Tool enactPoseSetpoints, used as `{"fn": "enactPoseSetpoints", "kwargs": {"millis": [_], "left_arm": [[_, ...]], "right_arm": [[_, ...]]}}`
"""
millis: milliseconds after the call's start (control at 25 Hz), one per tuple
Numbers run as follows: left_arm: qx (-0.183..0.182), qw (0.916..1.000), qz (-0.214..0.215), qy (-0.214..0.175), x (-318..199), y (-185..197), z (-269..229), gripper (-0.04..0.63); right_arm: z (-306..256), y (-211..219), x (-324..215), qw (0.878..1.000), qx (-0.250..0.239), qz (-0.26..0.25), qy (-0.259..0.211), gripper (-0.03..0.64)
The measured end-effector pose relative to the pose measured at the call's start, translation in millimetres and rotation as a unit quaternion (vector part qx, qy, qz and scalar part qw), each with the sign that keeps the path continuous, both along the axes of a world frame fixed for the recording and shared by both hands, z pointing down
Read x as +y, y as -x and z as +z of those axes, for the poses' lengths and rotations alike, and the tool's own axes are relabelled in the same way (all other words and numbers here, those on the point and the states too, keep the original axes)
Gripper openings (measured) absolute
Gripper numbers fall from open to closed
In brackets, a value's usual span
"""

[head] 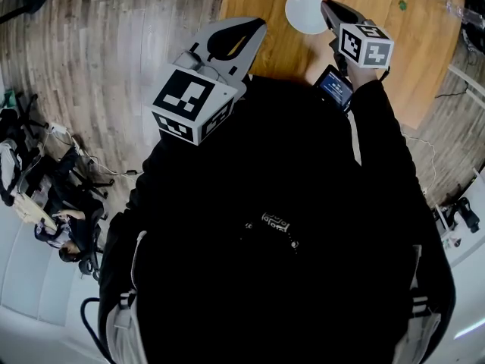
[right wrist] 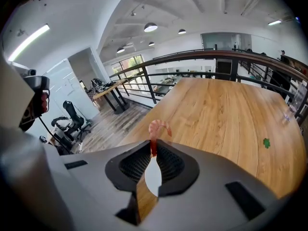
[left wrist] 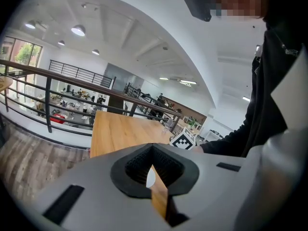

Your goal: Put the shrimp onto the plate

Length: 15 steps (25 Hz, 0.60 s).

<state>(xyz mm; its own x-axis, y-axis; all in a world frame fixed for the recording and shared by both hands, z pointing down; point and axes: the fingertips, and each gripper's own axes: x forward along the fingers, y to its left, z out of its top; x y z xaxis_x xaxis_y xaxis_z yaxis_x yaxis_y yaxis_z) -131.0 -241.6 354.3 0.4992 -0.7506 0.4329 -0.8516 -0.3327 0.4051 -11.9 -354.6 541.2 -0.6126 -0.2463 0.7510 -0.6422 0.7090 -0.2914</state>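
My right hand-held gripper [right wrist: 154, 147] is pinched on the tail of the shrimp [right wrist: 159, 127], and its curled pink body sticks out just past the jaw tips. In the head view those tips sit at the right edge of the white plate [head: 305, 10], which lies on the wooden desk [head: 379, 59]. I cannot tell whether the shrimp hangs over the plate or just beside its rim. My left hand-held gripper [head: 254, 26] is closed on nothing and hangs to the left, apart from the plate.

To do this well, I judge I should carry the tips in over the plate's middle and lower them until the shrimp almost touches. Then I should part the jaws gently so it settles rather than rolling off the rim. With so thin a hold on the tail, a quick move could let it slip.
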Motion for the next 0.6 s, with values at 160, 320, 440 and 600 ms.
{"fn": "enactPoseSetpoints", "kwargs": {"millis": [160,320,440,600], "left_arm": [[0.005,1.0,0.008,0.0,-3.0,-4.8,-0.5,-0.002],[0.007,0.9999,0.015,-0.001,-5.9,-11.8,-0.3,-0.002],[0.011,0.9998,0.016,0.001,-6.9,-11.6,0.5,-0.002],[0.008,0.9998,0.016,0.0,-8.3,-11.5,2.7,-0.001]], "right_arm": [[13.9,1.8,0.6,1.0,0.015,-0.007,0.008,0.052],[31.1,-3.3,2.0,0.999,0.03,-0.01,0.02,0.052],[46.4,-7.3,4.5,0.998,0.046,-0.009,0.031,0.052],[65.5,-11.5,4.5,0.997,0.062,-0.018,0.044,0.052]]}}
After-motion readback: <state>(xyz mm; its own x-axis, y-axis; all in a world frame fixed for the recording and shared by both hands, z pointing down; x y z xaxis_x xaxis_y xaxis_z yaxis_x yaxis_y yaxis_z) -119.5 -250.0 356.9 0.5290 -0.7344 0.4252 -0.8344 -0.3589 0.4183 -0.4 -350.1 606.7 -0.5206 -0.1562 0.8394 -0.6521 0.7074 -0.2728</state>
